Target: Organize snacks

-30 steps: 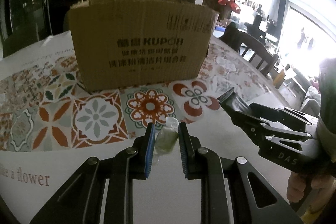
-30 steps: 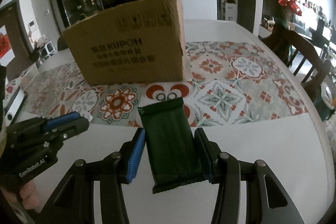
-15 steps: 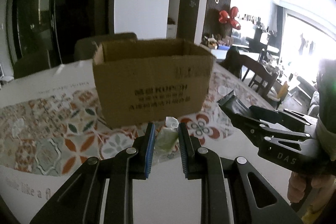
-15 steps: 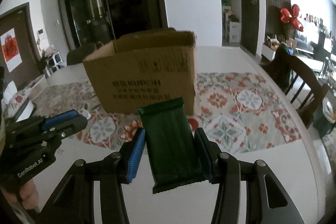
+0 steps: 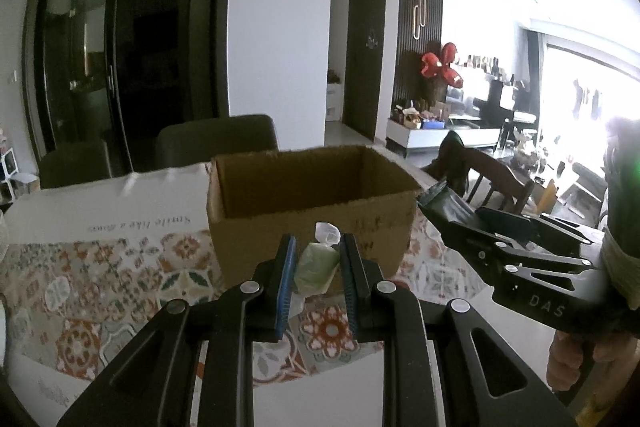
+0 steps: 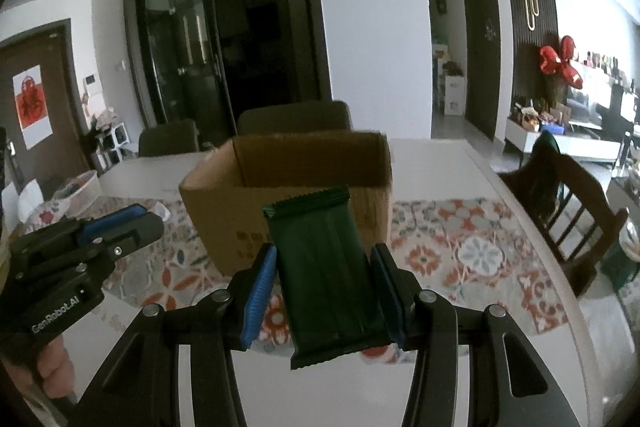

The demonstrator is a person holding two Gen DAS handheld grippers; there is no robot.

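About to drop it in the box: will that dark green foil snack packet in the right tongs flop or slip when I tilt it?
The dark green foil snack packet stands out past the right tongs without sagging, so it is probably fairly stiff. Its glossy wrapper looks slick, so it might slide. It seems light and should drop easily into the open brown cardboard box.

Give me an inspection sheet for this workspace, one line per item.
Surface: white table with a patterned floral mat.
Job's things: open cardboard box on the mat, its floor hidden; dark green snack packet; small pale green wrapped snack.
Clutter: white basket at the far left table edge.
Grippers: left tool shut on the pale green snack; right tool shut on the green packet; both held in front of the box.
Cables: nothing seen.
Surroundings: dark chairs behind the table, wooden chair to the right, red balloon ornament.
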